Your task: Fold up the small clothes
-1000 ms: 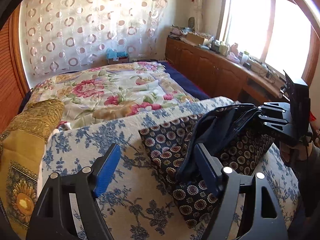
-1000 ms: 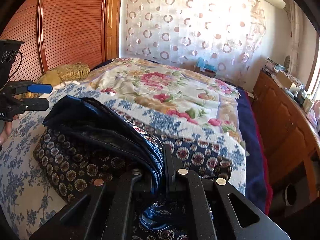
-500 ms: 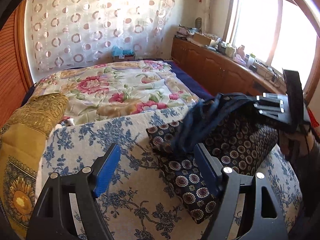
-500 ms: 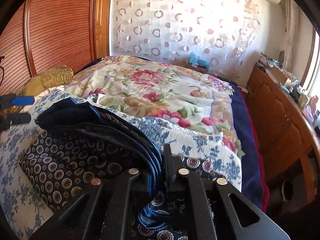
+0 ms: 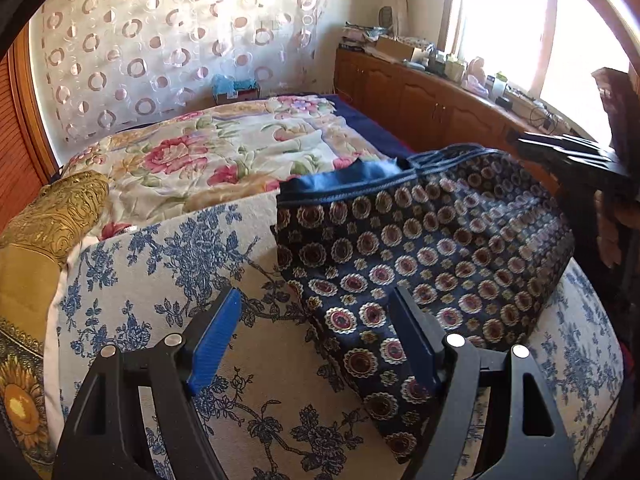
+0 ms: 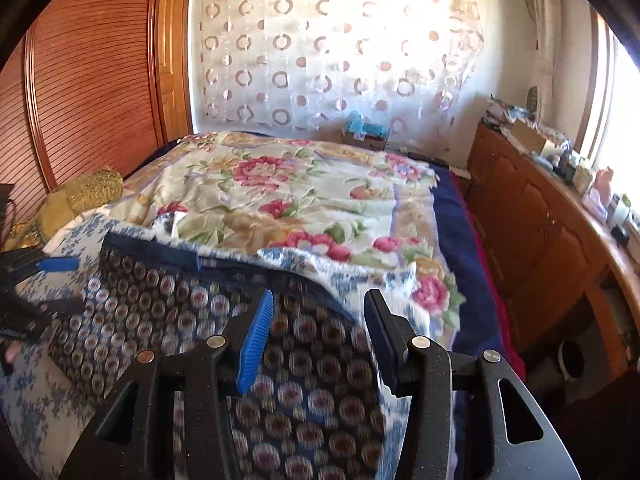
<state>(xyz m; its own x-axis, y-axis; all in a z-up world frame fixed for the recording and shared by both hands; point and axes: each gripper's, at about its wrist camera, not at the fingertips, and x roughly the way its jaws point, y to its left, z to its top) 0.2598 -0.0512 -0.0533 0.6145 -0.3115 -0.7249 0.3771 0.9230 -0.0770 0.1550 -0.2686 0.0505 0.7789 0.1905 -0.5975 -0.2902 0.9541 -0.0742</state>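
Patterned garment [image 5: 420, 256]: dark navy with round medallion print, lying spread on the blue-and-white floral cloth [image 5: 168, 264] that covers the near end of the bed [image 6: 460, 216]. Navy waistband edge runs along its far side, a bit of plain blue lining showing there. In the right wrist view the garment [image 6: 304, 376] is motion-blurred.

Left tool [image 5: 316, 336]: jaws wide apart, nothing gripped. Left blue pad sits over bare floral cloth; right pad overlaps the garment's near-left edge in the picture, contact can't be told. The same tool [image 6: 56, 284] shows at the far left of the right wrist view, just beside the garment's left side, fingers spread.

Right tool [image 6: 316, 332]: jaws have just been opening, now released. Garment fabric lies in view between and under the fingers; pads aren't pressing on it. In the left wrist view this tool [image 5: 560, 152] is at the right edge, near the garment's far-right corner, held by a hand [image 5: 616, 232].

Surroundings: flowered quilt [image 6: 280, 192] beyond the floral cloth, gold embroidered cushion [image 5: 60, 212] at the left, wooden cabinets [image 6: 536, 232] along the right wall with clutter on top, circle-pattern curtain [image 6: 332, 52] behind the bed.
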